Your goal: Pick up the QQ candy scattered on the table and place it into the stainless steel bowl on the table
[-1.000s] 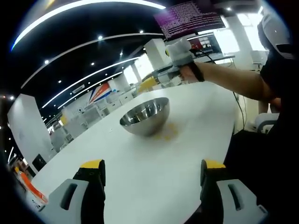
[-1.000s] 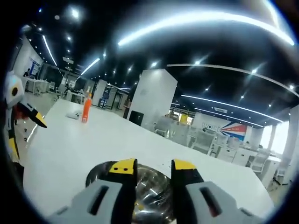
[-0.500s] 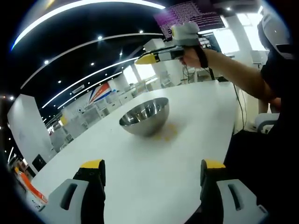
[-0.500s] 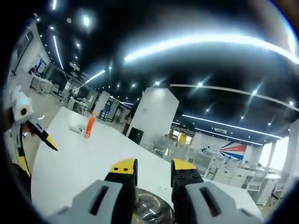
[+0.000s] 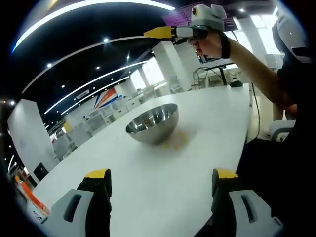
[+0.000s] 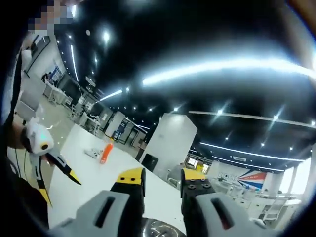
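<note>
My left gripper (image 5: 158, 180) hangs low over the near end of the white table (image 5: 197, 128), its 2 yellow-tipped jaws spread wide with bare tabletop between them and nothing held. Ahead of it, toward the middle of the table, sits the stainless steel bowl (image 5: 152, 123), upright; I cannot see from this angle what lies inside. Just beside the bowl on the side nearer me, a small yellowish scatter of QQ candy (image 5: 174, 141) lies on the table surface, touching or nearly touching the bowl's base.

My right gripper (image 5: 159, 32) shows in the left gripper view up high, well above the bowl, held in a hand (image 5: 210, 43) with the arm reaching in from the right. In its own view, the right gripper (image 6: 161, 177) has its 2 jaws close together with only a narrow dark gap between them; I cannot tell whether anything is pinched there. Below those tips, a sliver of the bowl's rim (image 6: 160, 230) peeks in at the bottom edge. Farther off on the table lies an orange bottle (image 6: 105, 153), and my left gripper (image 6: 59, 185) shows at the left, jaws apart.
</note>
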